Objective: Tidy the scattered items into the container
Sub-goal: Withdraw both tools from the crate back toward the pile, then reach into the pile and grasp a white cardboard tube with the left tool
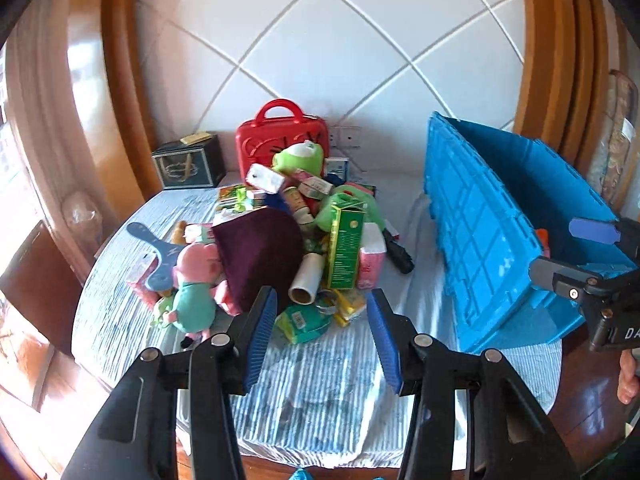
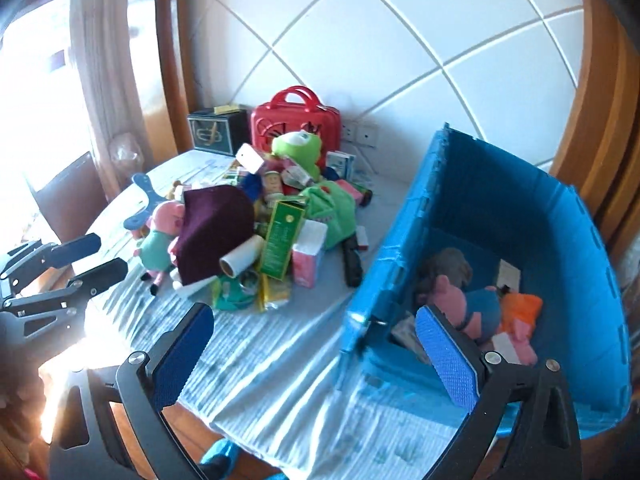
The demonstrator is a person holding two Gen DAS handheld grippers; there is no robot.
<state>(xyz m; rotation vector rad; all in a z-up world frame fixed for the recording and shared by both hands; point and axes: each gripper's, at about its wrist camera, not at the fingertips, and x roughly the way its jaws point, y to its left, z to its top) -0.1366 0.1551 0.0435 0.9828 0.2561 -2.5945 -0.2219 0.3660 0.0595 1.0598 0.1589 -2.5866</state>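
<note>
Clutter heaped left of the blue crate [image 2: 500, 216] on the counter [image 1: 320, 392].
Both left tongs [image 1: 322, 344] and right tongs [image 2: 320, 356] were released, empty. A maroon cloth [image 1: 260, 256] fronted the heap; soft toys, perhaps three, lay inside the crate.
</note>
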